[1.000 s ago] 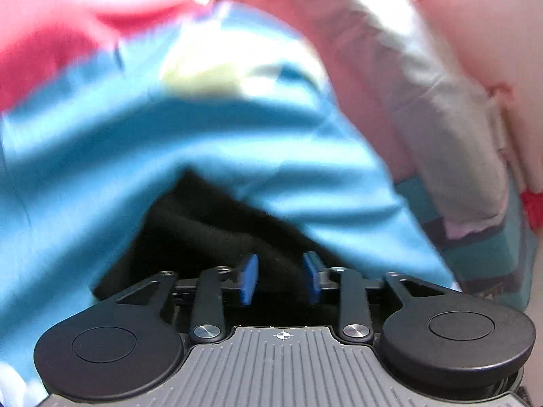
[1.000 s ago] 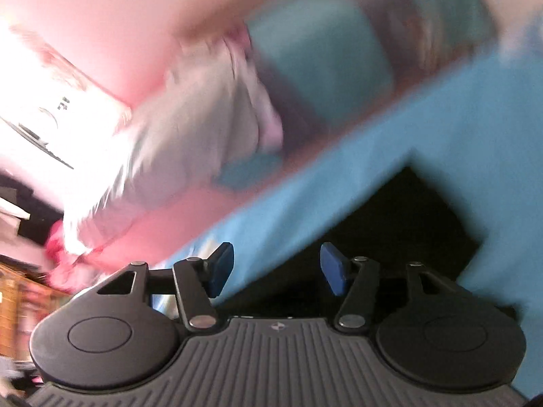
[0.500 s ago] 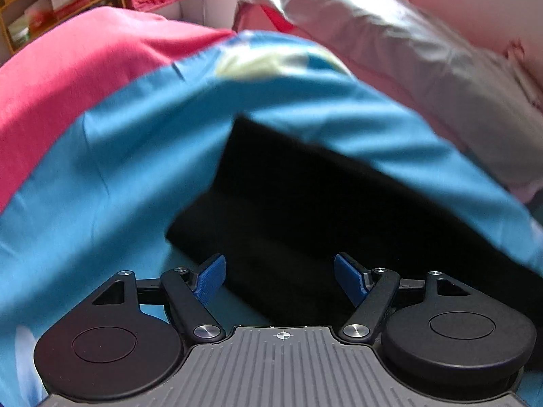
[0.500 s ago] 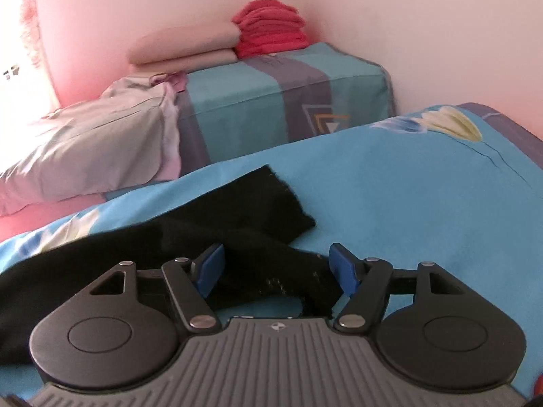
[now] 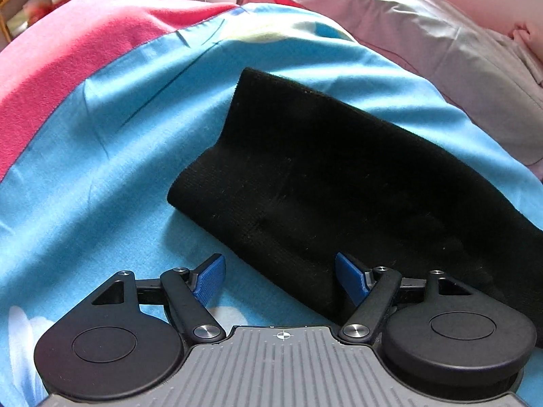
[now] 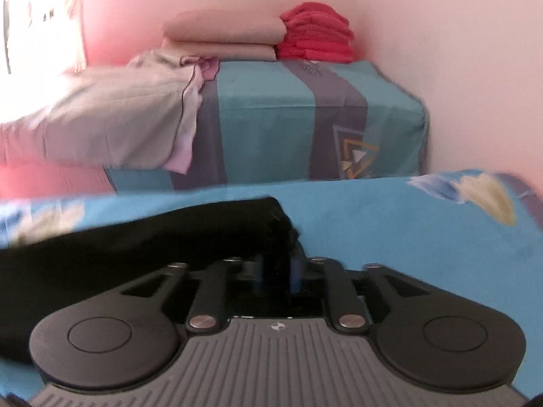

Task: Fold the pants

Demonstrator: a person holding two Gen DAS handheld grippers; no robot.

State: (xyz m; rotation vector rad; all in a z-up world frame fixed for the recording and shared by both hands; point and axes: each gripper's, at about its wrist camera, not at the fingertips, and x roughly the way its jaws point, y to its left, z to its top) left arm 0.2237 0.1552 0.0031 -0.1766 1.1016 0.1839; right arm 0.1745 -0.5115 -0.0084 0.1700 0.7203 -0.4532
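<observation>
The black pants (image 5: 332,176) lie on the blue bedsheet (image 5: 112,156), with one end at the upper left of the left wrist view and the cloth running off to the right. My left gripper (image 5: 280,279) is open just above the sheet, its blue fingers (image 5: 351,279) on either side of the near edge of the pants. In the right wrist view the pants (image 6: 152,237) stretch to the left. My right gripper (image 6: 277,273) is shut on the end of the pants.
A pink blanket (image 5: 68,61) covers the bed's left side. A grey pillow (image 5: 424,34) lies behind the pants. A teal covered block (image 6: 305,118) by the pink wall carries folded beige (image 6: 220,37) and red cloths (image 6: 315,34).
The right gripper has closed on the end of the pants and dropped lower. The left gripper has drawn back a little and stays open.
</observation>
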